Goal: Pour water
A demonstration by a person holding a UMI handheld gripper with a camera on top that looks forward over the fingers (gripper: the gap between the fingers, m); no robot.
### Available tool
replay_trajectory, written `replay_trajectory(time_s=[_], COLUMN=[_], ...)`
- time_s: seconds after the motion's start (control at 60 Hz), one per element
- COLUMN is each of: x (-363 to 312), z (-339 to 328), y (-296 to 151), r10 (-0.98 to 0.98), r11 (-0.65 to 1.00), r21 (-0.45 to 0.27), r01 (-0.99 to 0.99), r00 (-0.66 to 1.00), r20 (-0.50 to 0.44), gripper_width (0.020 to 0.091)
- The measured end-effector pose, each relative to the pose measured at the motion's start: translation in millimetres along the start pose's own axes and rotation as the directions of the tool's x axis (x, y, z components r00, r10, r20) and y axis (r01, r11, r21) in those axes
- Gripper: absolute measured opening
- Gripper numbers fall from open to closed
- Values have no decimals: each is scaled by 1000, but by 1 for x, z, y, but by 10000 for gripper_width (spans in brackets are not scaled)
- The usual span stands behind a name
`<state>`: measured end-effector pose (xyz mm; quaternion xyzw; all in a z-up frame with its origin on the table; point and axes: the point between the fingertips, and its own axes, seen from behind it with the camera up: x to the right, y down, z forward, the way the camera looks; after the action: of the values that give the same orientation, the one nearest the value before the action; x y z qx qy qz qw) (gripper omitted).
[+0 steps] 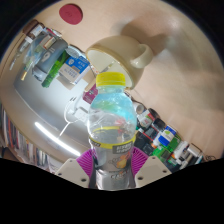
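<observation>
Currently, my tool (112,168) clamps the water bottle (110,125) at its lower body; thin plastic flexes, so I grip gently near the cup (120,52).

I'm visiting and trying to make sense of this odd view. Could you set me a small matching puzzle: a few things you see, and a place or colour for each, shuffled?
Things:
1. clear plastic water bottle
2. yellow screw cap
3. cream ceramic mug with a handle
4. purple-padded fingers

Descriptions:
A. beyond the bottle's top, tipped on its side in this view
B. pressing on the bottle's lower part from both sides
C. held between the fingers, pointing away from the camera
D. on top of the bottle, closed

Pairs: 1-C, 2-D, 3-A, 4-B
</observation>
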<state>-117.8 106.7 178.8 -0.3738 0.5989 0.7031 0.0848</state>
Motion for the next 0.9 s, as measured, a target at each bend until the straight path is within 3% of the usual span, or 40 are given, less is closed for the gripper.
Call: replay_trajectory(time_s=[0.183, 0.283, 0.367, 0.45, 0.5, 0.55, 0.633, 0.717, 0.817, 0.9], x=[5, -3, -21, -77, -130, -182, -257, -306, -286, -250], z=[2, -5, -15, -22, -27, -31, -46, -60, -76, -87], y=[16, 45, 76, 104, 102, 105, 74, 7, -95, -185], r10=[-75, -391, -726, -948, -991, -983, -901, -794, -699, -615], r11=[996, 914, 668, 279, 30, -165, -434, -604, -673, -707], r21=[-44, -130, -222, -167, -60, 65, 190, 213, 89, -54], r01=[73, 384, 710, 946, 998, 984, 880, 767, 734, 705], r00=[996, 920, 688, 299, 38, -169, -424, -557, -592, -651], r20=[-41, -38, 14, 107, 130, 72, -97, -245, -401, -445], gripper_width=[460, 457, 458, 462, 462, 460, 461, 460, 461, 462])
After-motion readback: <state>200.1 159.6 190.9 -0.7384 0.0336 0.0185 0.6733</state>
